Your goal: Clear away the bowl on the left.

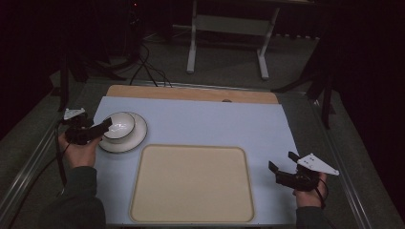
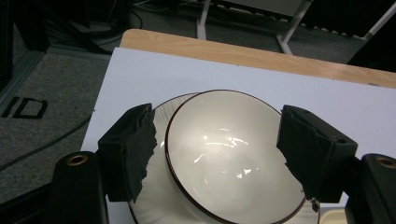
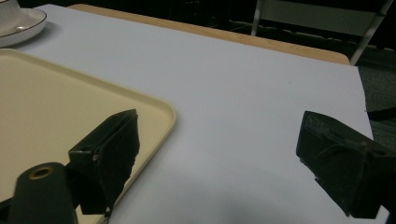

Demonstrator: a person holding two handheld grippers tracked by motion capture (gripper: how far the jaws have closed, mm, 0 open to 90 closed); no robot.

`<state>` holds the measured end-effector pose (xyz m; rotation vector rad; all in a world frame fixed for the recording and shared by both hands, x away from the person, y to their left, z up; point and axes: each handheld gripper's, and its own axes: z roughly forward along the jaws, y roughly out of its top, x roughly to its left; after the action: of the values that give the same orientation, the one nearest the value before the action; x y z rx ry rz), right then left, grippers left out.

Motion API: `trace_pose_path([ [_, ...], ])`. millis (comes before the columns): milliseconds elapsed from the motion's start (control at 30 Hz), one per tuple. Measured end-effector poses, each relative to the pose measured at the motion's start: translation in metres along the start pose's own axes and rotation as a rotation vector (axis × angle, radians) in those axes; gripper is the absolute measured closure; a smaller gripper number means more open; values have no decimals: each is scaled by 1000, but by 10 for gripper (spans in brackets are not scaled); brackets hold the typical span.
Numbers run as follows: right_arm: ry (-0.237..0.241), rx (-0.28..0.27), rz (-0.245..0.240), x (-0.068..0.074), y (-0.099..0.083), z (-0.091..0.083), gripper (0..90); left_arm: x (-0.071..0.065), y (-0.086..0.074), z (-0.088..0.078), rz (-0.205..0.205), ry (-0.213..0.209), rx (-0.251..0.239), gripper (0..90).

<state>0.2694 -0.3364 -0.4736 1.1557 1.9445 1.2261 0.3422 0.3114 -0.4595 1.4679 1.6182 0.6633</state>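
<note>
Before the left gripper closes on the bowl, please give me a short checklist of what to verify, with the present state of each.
1. Left gripper open wide enough for the bowl: ok.
2. Jaws on both sides of the bowl: ok.
3. Bowl resting on its plate: ok.
4. Jaws low enough on the bowl wall: cannot tell.
5. Tray empty for placing: ok.
6. Right gripper open, apart from the bowl: ok.

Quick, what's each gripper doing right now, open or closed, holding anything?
Left gripper: open, jaws either side of the bowl on its plate, not gripping.
Right gripper: open, holding nothing.
</note>
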Motion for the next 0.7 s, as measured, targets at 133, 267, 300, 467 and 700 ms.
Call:
trace_pose_path([
  [133,-2,-2,3,0,0,0,129,4,0,4,-6,13,11,286],
  [267,0,0,2,0,0,1,129,7,-2,11,-12,20,41,286],
  [300,0,2,4,0,0,1,129,7,-2,13,-5,24,60,287],
  [467,-1,1,4,0,0,1,129,7,-6,20,20,26,117,296],
  [700,-2,0,4,0,0,0,129,7,-8,28,15,35,152,299],
])
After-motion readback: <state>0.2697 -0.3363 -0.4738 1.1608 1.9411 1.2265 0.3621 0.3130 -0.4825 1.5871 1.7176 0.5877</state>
